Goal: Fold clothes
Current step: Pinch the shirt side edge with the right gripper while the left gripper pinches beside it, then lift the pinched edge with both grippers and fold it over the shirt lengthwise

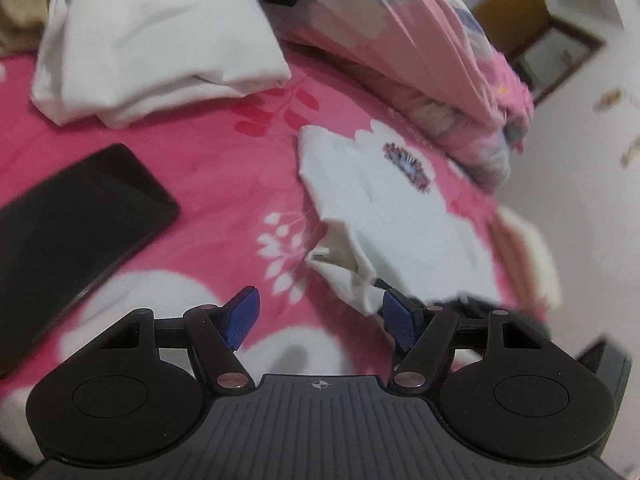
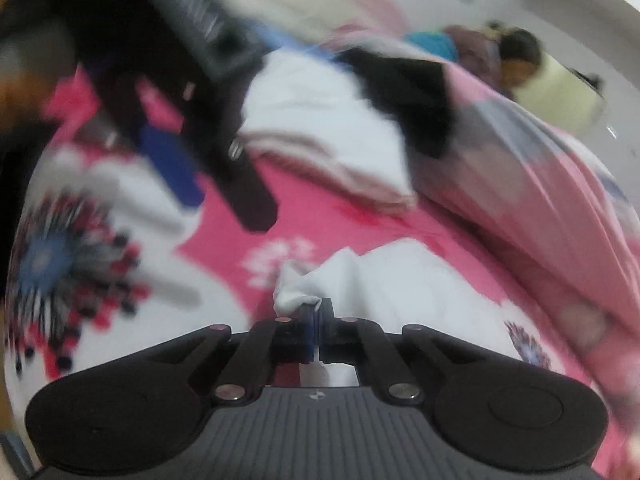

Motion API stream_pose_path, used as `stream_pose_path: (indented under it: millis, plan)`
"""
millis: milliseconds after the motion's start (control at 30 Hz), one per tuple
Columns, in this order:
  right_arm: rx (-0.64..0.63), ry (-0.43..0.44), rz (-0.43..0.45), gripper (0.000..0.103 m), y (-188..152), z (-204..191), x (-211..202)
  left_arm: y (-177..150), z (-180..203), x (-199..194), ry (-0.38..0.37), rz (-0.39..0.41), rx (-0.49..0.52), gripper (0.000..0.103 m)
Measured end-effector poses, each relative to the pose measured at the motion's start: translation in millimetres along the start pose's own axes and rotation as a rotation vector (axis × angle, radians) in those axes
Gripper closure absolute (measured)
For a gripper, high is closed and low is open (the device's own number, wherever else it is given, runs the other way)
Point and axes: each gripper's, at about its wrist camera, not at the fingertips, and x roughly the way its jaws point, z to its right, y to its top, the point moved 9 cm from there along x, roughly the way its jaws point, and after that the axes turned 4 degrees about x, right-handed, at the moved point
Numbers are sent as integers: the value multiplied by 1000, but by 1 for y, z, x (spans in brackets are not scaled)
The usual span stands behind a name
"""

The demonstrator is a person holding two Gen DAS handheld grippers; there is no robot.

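A dark tablet (image 1: 76, 236) is seen lying flat at the left on the pink floral bedsheet (image 1: 224, 184), with a crumpled white garment (image 1: 160, 40) beyond it. The left gripper (image 1: 320, 316) is held low over the sheet, its blue pads spread wide and empty. Just beside its right pad lies the small white cloth (image 1: 384, 216). A bunched corner of that cloth is clamped between the closed fingers of the right gripper (image 2: 316, 312).

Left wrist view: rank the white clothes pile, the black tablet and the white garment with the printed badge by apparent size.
1. white clothes pile
2. and 3. black tablet, white garment: too alike to rank; the tablet lies nearer and is cut off by the frame.
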Motion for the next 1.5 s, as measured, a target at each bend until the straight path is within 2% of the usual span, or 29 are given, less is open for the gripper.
stream_pose_path:
  millis: [133, 200, 233, 367, 567, 733, 867, 1000, 1067, 1100, 1200, 1300, 1500]
  plan:
    - [167, -8, 10, 103, 0, 25, -5, 21, -1, 28, -108, -25, -173, 34]
    - [200, -3, 19, 103, 0, 29, -7, 29, 1, 44, -140, -53, -211, 34]
    - [216, -1, 24, 103, 0, 31, -9, 32, 1, 52, -132, -63, -217, 34]
    - [282, 7, 44, 103, 1, 38, -14, 44, -3, 79, -74, -88, -214, 34]
    - [361, 21, 73, 103, 2, 48, -21, 67, -9, 108, -41, -85, -183, 38]
    - [378, 32, 100, 103, 9, 48, -26, 94, -12, 143, -29, -80, -146, 47]
    - [391, 29, 118, 103, 12, 50, -31, 104, -4, 166, -75, -74, -91, 47]
    - [407, 23, 125, 103, 12, 55, -31, 104, 1, 181, -76, -82, -32, 59]
    - [420, 20, 125, 103, 11, 58, -31, 103, 4, 184, -72, -83, -8, 79]
    - [430, 17, 125, 103, 10, 60, -30, 103, 6, 185, -74, -87, -1, 95]
    - [459, 10, 127, 103, 9, 65, -31, 102, 15, 186, -73, -80, 28, 101]
    - [475, -15, 138, 103, 8, 70, -36, 106, 32, 181, -69, -55, 64, 102]
    - [546, -104, 181, 103, 0, 95, -62, 118, 89, 173, -91, -18, 147, 103]
